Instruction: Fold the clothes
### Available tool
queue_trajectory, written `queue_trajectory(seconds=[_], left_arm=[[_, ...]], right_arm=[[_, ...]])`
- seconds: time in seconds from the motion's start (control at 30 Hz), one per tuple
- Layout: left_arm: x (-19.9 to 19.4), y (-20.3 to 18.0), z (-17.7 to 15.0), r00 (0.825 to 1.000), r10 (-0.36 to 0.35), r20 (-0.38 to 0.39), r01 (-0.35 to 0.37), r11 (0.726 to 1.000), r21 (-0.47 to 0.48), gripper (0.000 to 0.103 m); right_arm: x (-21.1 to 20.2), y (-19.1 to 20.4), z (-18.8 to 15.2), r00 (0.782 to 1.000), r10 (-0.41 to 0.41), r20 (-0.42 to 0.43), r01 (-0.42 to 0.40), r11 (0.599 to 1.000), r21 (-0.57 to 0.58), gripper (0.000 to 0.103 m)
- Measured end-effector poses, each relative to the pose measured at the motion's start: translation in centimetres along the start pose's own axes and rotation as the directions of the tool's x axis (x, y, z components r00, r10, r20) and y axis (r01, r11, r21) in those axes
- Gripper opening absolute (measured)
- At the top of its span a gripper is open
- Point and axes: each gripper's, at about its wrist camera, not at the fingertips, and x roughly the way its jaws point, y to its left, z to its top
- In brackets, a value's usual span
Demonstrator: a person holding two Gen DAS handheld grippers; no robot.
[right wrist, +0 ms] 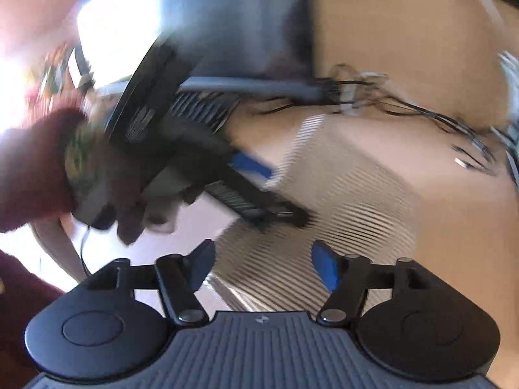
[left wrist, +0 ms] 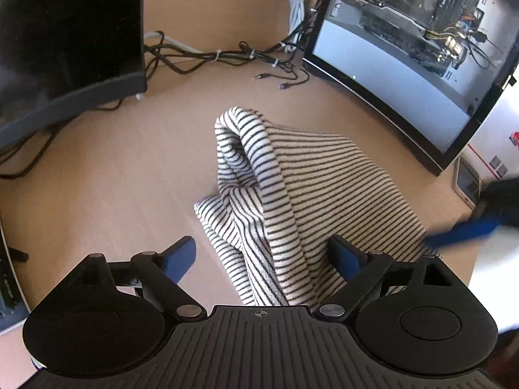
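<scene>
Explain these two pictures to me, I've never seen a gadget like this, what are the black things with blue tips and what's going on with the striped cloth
Each picture comes from a camera mounted on a hand-held claw; a person holds one in each hand.

In the left camera's view, the left claw stands open over a rumpled black-and-white striped garment lying on a tan desk. The cloth lies between its blue-padded fingers, but they do not grip it. Two computer monitors and a tangle of dark cables stand behind.

The right camera's view is blurred. The right claw is open too, holding nothing, above the same garment. It also shows the other claw, held by a hand in a dark red sleeve.
</scene>
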Motion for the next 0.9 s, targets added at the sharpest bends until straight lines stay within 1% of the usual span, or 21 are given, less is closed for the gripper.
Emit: queue_trajectory(seconds=[0.03, 0.07, 0.1, 0.17, 0.23, 0.33, 0.37, 0.4, 0.43, 0.47, 0.53, 0.57, 0.6, 0.67, 0.7, 0.77, 0.9], left_arm=[[0.2, 0.1, 0.0, 1.000, -0.007, -0.001, 0.007, 1.000, -0.015, 0.093], [0.3, 0.2, 0.0, 1.000, -0.011, 0.000, 0.011, 1.000, -0.028, 0.094], [0.4, 0.4, -0.1, 1.000, -0.015, 0.001, 0.015, 0.999, -0.040, 0.094], [0.4, 0.5, -0.3, 1.000, -0.018, 0.003, 0.018, 0.998, -0.055, 0.094], [0.4, 0.6, -0.5, 1.000, -0.021, 0.004, 0.021, 0.998, -0.062, 0.094], [0.4, 0.9, -0.7, 1.000, -0.030, 0.007, 0.031, 0.997, -0.077, 0.095], [0.5, 1.0, -0.8, 0.999, -0.034, 0.003, 0.034, 0.996, -0.088, 0.095], [0.6, 1.2, -0.9, 0.999, -0.034, 0.000, 0.034, 0.995, -0.097, 0.095], [0.7, 1.2, -0.9, 1.000, -0.029, -0.002, 0.029, 0.995, -0.101, 0.095], [0.6, 1.3, -1.1, 1.000, -0.022, -0.003, 0.021, 0.994, -0.105, 0.096], [0.4, 1.8, -1.4, 1.000, -0.028, 0.010, 0.029, 0.991, -0.130, 0.097], [0.2, 2.0, -1.5, 0.999, -0.032, 0.012, 0.033, 0.989, -0.143, 0.097], [0.1, 2.3, -1.6, 0.999, -0.035, 0.013, 0.036, 0.987, -0.156, 0.097], [0.2, 2.2, -1.9, 1.000, -0.023, 0.017, 0.026, 0.986, -0.163, 0.097], [0.2, 2.2, -2.0, 1.000, -0.017, 0.020, 0.020, 0.986, -0.165, 0.097], [0.2, 1.9, -2.1, 0.999, -0.011, 0.031, 0.016, 0.984, -0.177, 0.097], [0.1, 1.8, -2.3, 0.999, -0.012, 0.039, 0.019, 0.980, -0.197, 0.097]], right_arm=[[-1.1, -1.8, 0.1, 1.000, 0.003, 0.018, -0.004, 0.997, 0.083, 0.071], [-1.6, -3.5, 0.3, 0.999, 0.002, 0.037, -0.008, 0.986, 0.164, 0.076], [-1.9, -5.7, 0.6, 0.998, -0.008, 0.062, -0.008, 0.965, 0.262, 0.079], [-1.3, -9.2, 1.3, 0.994, -0.029, 0.104, -0.016, 0.912, 0.410, 0.080], [0.8, -12.1, 1.5, 0.990, -0.027, 0.138, -0.049, 0.857, 0.514, 0.080], [5.3, -15.1, 1.9, 0.994, 0.003, 0.113, -0.073, 0.777, 0.625, 0.080], [6.8, -15.7, 1.9, 0.995, 0.029, 0.090, -0.081, 0.752, 0.654, 0.080], [8.3, -15.7, 2.1, 0.996, 0.059, 0.068, -0.089, 0.731, 0.676, 0.077], [8.8, -15.3, 2.6, 0.996, 0.058, 0.064, -0.086, 0.737, 0.671, 0.066], [9.1, -14.8, 3.1, 0.996, 0.057, 0.065, -0.085, 0.751, 0.654, 0.054], [8.2, -12.5, 5.6, 0.993, 0.056, 0.107, -0.104, 0.852, 0.513, 0.049], [7.9, -11.3, 6.7, 0.992, 0.064, 0.110, -0.107, 0.889, 0.446, 0.049], [7.7, -10.2, 7.8, 0.992, 0.066, 0.106, -0.102, 0.920, 0.379, 0.049], [8.6, -8.7, 8.9, 0.999, 0.006, 0.038, -0.017, 0.961, 0.275, 0.049], [9.8, -8.7, 8.8, 0.999, -0.038, -0.003, 0.037, 0.970, 0.241, 0.049], [12.1, -8.6, 8.7, 0.990, -0.122, -0.075, 0.134, 0.976, 0.171, 0.050], [12.6, -8.1, 8.6, 0.984, -0.148, -0.094, 0.160, 0.978, 0.132, 0.054]])
